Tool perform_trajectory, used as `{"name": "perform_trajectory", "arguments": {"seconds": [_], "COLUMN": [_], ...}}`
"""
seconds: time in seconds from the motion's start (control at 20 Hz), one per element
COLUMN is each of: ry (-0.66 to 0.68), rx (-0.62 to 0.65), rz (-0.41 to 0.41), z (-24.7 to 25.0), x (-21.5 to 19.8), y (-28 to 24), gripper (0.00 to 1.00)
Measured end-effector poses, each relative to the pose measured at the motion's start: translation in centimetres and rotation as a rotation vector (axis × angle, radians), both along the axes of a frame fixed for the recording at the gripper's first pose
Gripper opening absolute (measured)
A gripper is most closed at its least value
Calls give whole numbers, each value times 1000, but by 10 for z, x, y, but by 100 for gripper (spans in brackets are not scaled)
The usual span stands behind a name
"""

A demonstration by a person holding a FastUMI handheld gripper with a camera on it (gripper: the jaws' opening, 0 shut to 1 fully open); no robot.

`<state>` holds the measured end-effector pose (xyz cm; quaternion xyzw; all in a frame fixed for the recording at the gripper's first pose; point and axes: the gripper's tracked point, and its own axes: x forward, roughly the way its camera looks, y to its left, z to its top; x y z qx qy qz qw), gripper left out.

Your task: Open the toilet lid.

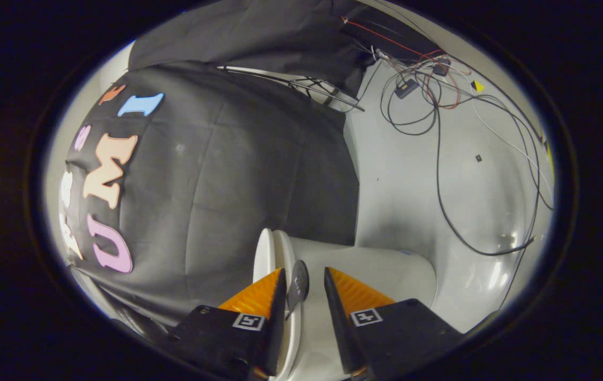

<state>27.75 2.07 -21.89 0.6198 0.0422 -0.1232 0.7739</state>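
Observation:
The view is rolled to one side, so the white toilet lies sideways just beyond my fingers. Its lid and the seat rim show as two thin white edges close together, running back toward the left finger. A small grey tab on that rim stands in the gap between my fingers, close against the left one and apart from the right one. My gripper is open around the tab, with a clear gap on the right side.
The booth's black cloth wall hangs beyond the lid side. Beside the toilet the pale floor carries loose black, white and red cables and a small box.

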Motion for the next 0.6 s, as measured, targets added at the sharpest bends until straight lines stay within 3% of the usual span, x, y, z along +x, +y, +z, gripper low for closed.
{"name": "perform_trajectory", "arguments": {"seconds": [0.05, 0.35, 0.6], "ry": [-16, -34, -53], "rx": [0, 34, 51], "rz": [6, 89, 105], "z": [3, 11, 15], "x": [4, 20, 20], "y": [1, 9, 8], "gripper": [36, 22, 12]}}
